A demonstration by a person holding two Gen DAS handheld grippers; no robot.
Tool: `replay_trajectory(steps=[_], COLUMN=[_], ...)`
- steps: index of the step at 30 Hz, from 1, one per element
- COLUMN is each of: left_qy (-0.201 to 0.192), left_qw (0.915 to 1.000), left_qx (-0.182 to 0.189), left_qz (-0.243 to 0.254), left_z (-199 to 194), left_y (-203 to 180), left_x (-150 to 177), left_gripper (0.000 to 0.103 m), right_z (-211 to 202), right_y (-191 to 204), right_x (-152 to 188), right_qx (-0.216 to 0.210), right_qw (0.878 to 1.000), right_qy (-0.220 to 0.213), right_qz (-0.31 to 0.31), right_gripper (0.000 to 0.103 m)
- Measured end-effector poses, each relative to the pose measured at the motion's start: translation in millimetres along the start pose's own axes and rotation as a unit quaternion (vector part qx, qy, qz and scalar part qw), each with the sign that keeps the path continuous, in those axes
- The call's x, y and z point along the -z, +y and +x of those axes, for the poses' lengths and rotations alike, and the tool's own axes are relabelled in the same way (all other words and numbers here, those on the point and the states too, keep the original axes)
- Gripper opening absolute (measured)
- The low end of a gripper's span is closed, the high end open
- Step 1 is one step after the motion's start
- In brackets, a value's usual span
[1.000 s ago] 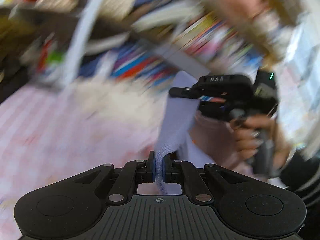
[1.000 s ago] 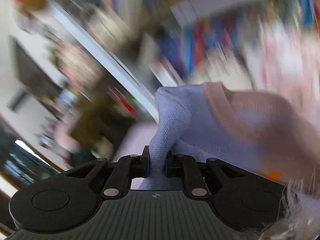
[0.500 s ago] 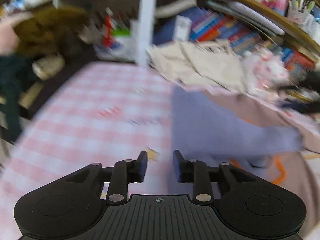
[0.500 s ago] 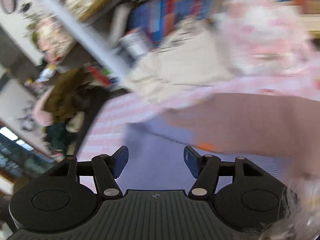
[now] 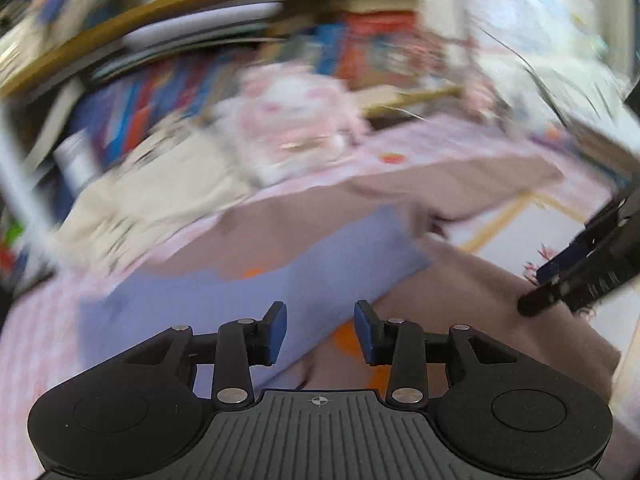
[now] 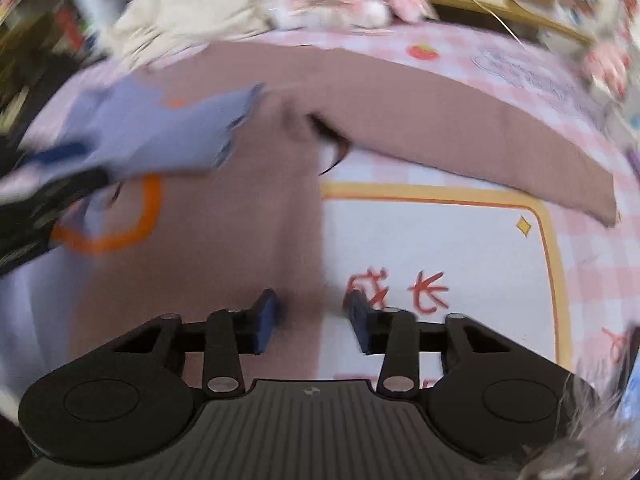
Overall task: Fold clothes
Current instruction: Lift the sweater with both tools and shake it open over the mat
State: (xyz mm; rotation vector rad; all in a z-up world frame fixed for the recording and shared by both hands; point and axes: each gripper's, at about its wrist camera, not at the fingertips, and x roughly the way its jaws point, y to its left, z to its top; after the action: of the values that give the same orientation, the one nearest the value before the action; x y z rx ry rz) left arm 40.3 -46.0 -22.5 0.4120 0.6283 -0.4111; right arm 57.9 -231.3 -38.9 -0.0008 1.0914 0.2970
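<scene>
Mauve sweatshirt (image 6: pixel 248 216) lay flat on the checked cloth (image 6: pixel 560 256), lilac sleeve (image 5: pixel 248 288) folded across its body | our left gripper (image 5: pixel 320 330) and right gripper (image 6: pixel 310 318) both gaped wide, empty | step judged: between folds | next: we needed to pinch the outstretched mauve sleeve (image 6: pixel 460 128).

Brown-and-lavender garment (image 6: pixel 248 184), seemingly flat on cloth

Motion blur smears the shelf of coloured books (image 5: pixel 168 92) and the pink-and-white plush toy (image 5: pixel 296 120). The frame edge cuts off the black right gripper (image 5: pixel 576 280).
</scene>
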Motion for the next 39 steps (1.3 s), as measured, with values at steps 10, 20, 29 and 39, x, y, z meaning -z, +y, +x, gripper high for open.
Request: replay_trajectory(steps=[10, 20, 29, 39], left_qy=[0.027, 0.046, -0.024, -0.049], left_qw=[0.9926, 0.9810, 0.9893, 0.9265], left_qx=[-0.016, -0.076, -0.144, -0.306], left_qz=[0.118, 0.173, -0.007, -0.214], left_z=[30, 56, -2, -103], left_y=[-66, -94, -5, 212], left_x=[0, -1, -31, 37], left_gripper=[0.045, 0.018, 0.005, 0.005], right_z=[-14, -13, -18, -21], right_y=[12, -3, -7, 5], right_x=[34, 26, 28, 34], right_qx=[-0.060, -0.106, -0.115, -0.061], right_qw=[0.996, 0.992, 0.991, 0.998], right_qy=[0.025, 0.036, 0.031, 0.012], right_qz=[-0.059, -0.057, -0.060, -0.014], right_gripper=[0.012, 0.013, 0.013, 0.013])
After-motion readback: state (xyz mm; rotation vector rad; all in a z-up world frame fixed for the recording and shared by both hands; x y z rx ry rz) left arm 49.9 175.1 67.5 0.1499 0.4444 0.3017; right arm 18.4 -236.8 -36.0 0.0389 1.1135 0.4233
